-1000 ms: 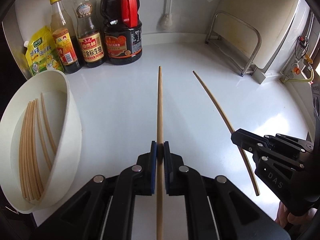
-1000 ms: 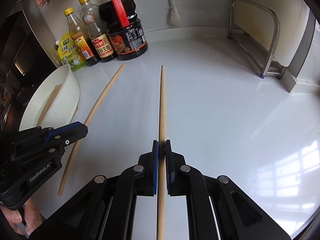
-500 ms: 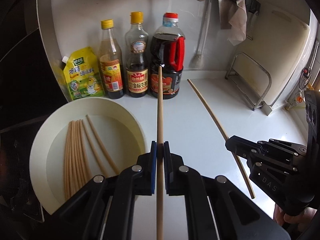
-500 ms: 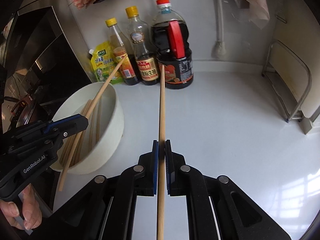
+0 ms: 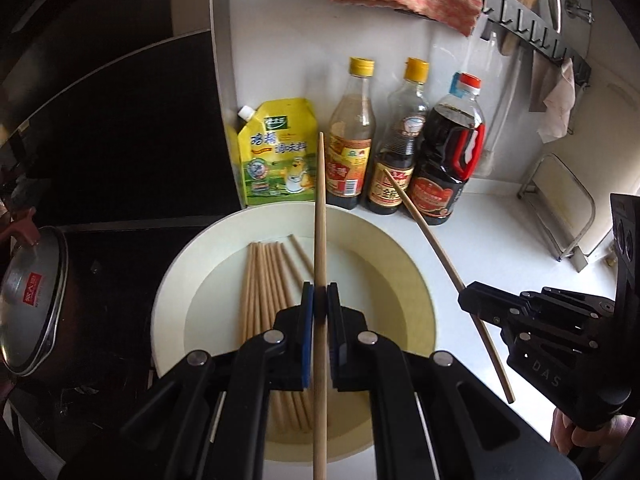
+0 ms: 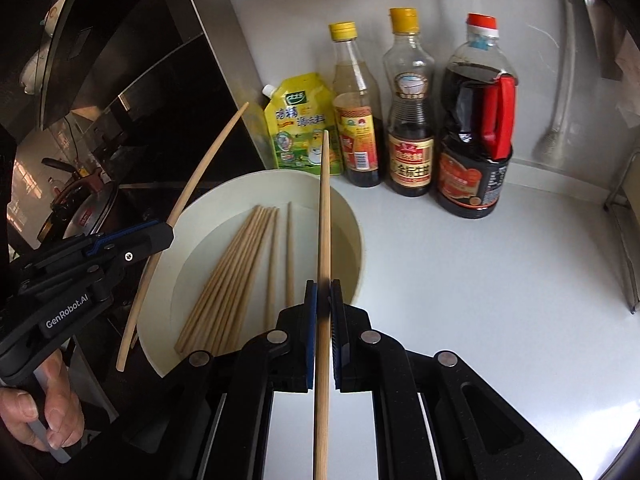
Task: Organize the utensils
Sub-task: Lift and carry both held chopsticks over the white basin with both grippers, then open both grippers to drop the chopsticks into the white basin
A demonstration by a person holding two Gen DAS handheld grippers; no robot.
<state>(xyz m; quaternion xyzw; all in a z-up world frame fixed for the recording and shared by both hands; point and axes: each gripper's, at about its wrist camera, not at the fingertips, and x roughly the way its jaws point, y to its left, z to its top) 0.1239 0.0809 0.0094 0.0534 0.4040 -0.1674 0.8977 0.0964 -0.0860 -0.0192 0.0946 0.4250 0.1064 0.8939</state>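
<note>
Left gripper (image 5: 320,300) is pinching one pale wooden chopstick (image 5: 320,216), hanging over the round white plastic basin (image 5: 416,280). Right gripper (image 6: 323,294) is clamping a second wooden chopstick (image 6: 325,208) above the basin's right rim. A bundle of loose wooden chopsticks (image 6: 228,276) is lying inside, its near ends hidden behind the fingers.

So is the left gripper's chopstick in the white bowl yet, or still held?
Still held. The left gripper is shut on its chopstick, which hangs above the white bowl and the chopsticks lying inside.
</note>
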